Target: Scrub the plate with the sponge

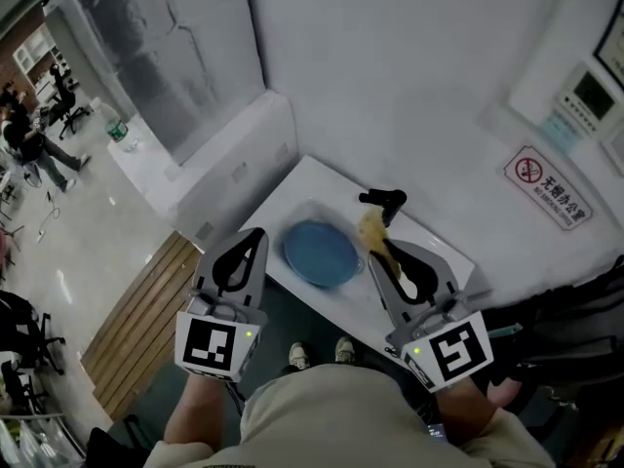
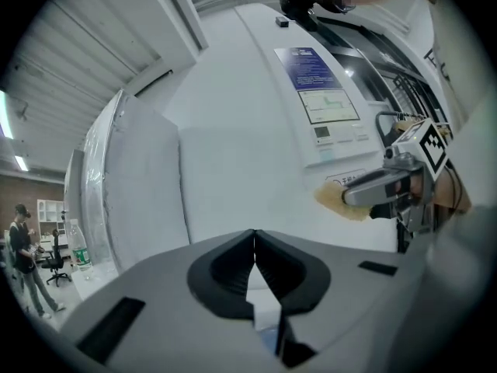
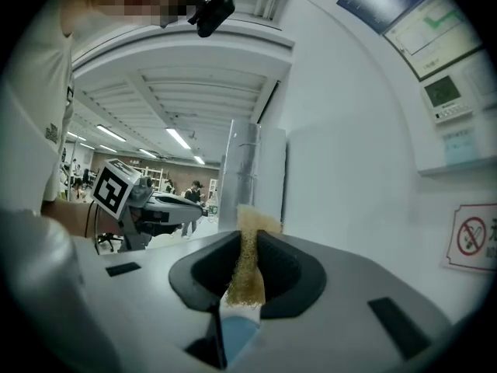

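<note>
The blue plate (image 1: pixel 320 253) lies flat on the white counter (image 1: pixel 302 193), near its front edge, and nothing can be seen on it. A black faucet (image 1: pixel 383 201) stands just beyond it on the far right.

The tan sponge (image 1: pixel 370 228) is above the plate's right rim, between plate and faucet; whether it touches the plate cannot be told. It is pinched in the right gripper (image 1: pixel 380 253). In the right gripper view the jaws press on the sponge (image 3: pixel 248 266) from both sides, squeezing it into a thin upright strip that sticks out past the tips.

The person holds both grippers out in front of the body, pointing away toward the counter, with the marker cubes nearest the body. The right gripper angles in from the near right.

The left gripper (image 1: pixel 257 234) is just left of the plate, over the counter's near left edge. In the left gripper view its jaws (image 2: pixel 254 239) are pressed together with nothing between them.
</note>
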A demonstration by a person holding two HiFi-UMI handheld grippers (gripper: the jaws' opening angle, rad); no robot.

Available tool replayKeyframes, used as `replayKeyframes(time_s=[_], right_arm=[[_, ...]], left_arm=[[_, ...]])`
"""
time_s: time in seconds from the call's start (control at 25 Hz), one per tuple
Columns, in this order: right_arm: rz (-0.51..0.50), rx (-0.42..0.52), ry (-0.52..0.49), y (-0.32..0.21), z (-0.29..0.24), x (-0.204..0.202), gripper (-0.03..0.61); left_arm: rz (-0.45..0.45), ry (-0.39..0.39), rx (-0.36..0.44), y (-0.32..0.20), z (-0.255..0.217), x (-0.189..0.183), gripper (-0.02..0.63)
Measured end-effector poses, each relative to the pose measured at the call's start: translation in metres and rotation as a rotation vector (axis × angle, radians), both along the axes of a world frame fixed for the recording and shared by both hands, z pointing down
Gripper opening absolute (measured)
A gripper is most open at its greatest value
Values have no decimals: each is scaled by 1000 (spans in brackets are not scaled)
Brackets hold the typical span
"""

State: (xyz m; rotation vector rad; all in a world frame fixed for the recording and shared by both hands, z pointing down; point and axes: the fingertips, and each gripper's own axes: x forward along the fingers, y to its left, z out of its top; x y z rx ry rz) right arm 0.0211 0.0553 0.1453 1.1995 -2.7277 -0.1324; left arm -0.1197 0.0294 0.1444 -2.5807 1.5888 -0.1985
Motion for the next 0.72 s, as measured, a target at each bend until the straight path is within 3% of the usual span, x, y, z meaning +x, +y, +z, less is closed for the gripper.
replayKeyframes(time_s=[0.24, 0.4, 0.72], right_arm=[[-9, -17, -3, 21, 10, -1, 71], [-24, -61, -3, 28, 23, -4, 69], [-32, -68, -38, 28, 25, -15, 69]], left_arm=[[53, 58, 9, 29, 8, 7, 6], [51, -7, 6, 32, 23, 5, 6], [16, -16, -26, 35, 30, -8, 6]])
